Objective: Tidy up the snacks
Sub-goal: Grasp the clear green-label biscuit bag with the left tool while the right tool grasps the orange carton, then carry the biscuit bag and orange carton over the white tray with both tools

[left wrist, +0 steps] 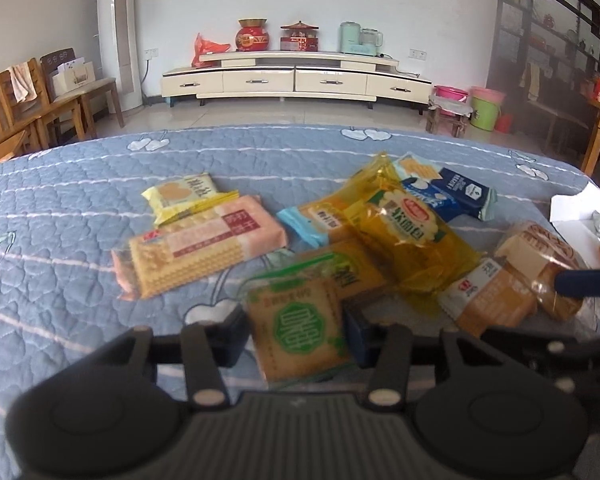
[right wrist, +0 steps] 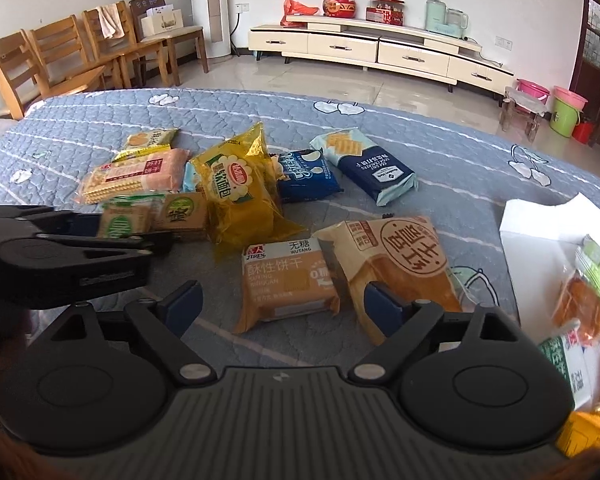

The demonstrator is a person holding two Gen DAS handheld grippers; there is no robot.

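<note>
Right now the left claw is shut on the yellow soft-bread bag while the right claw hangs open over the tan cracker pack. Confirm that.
Not quite. The left claw is shut on the green-labelled cracker packet, not the yellow soft-bread bag, which lies untouched further back; the left wrist view shows this. The rest stands: the right claw hangs open over the tan cracker pack.

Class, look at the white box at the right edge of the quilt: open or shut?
Open. The white box has its flap raised, and snack packets lie exposed inside.
</note>
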